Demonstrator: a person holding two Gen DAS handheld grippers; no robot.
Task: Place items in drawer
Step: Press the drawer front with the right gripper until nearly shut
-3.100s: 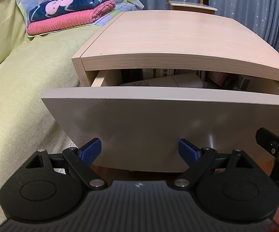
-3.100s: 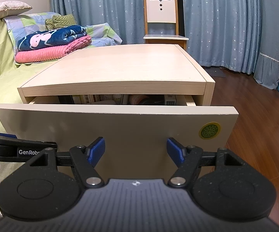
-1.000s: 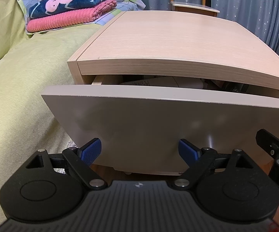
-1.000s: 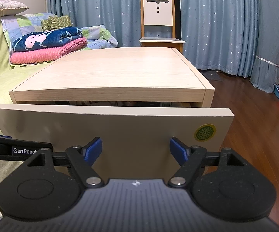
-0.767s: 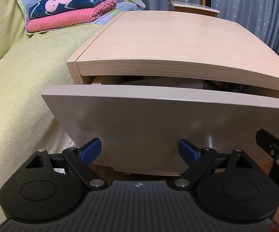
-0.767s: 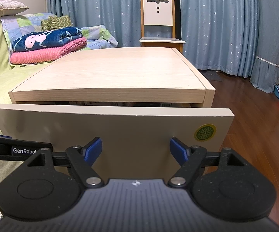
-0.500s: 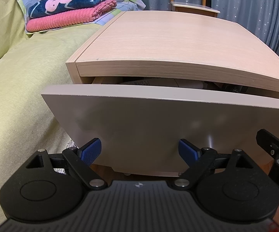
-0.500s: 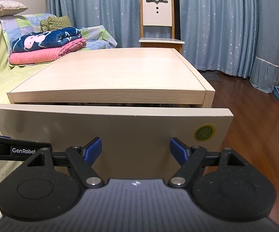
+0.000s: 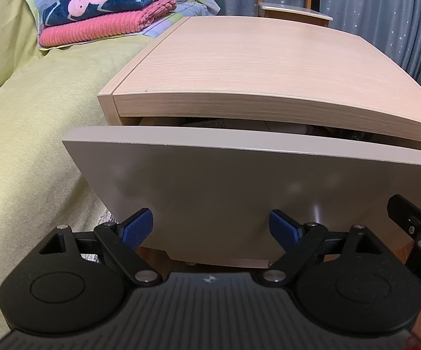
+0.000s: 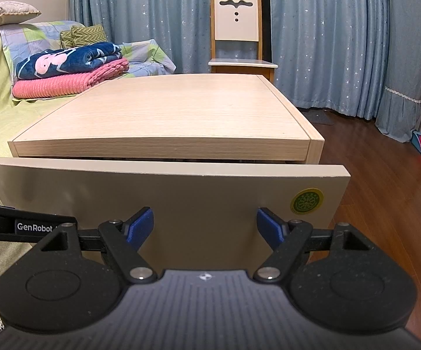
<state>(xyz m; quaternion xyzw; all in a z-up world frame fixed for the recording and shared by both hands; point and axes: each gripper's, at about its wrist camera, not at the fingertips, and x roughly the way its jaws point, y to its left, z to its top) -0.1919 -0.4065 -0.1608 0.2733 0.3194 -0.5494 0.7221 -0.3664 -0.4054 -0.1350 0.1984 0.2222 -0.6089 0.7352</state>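
A bed [image 9: 29,122] with a pale green cover fills the left of my view, and one light wood table [image 10: 181,110] stands just beside it, its top bare. Under that top is one drawer [image 10: 163,195], its flat front panel standing only slightly out from the table, so a thin dark gap shows along its upper edge. Through that gap in the left view I can make out items [image 9: 239,124] lying inside the drawer, too hidden to count, including what looks like a pale tube. I judge the placing is done and the drawer is being pushed home. I hold two tools: my left hand-held gripper [image 9: 212,224] and my right hand-held gripper [image 10: 204,223] both sit low against the drawer front, side by side, each with its two blue-padded fingers spread wide and gripping nothing, which suits pushing a flat panel squarely. One round green sticker [image 10: 306,201] marks the panel's right corner. Two folded blankets [image 10: 70,70], navy over pink, rest on the bed, and one chair [image 10: 236,43] stands by the curtains
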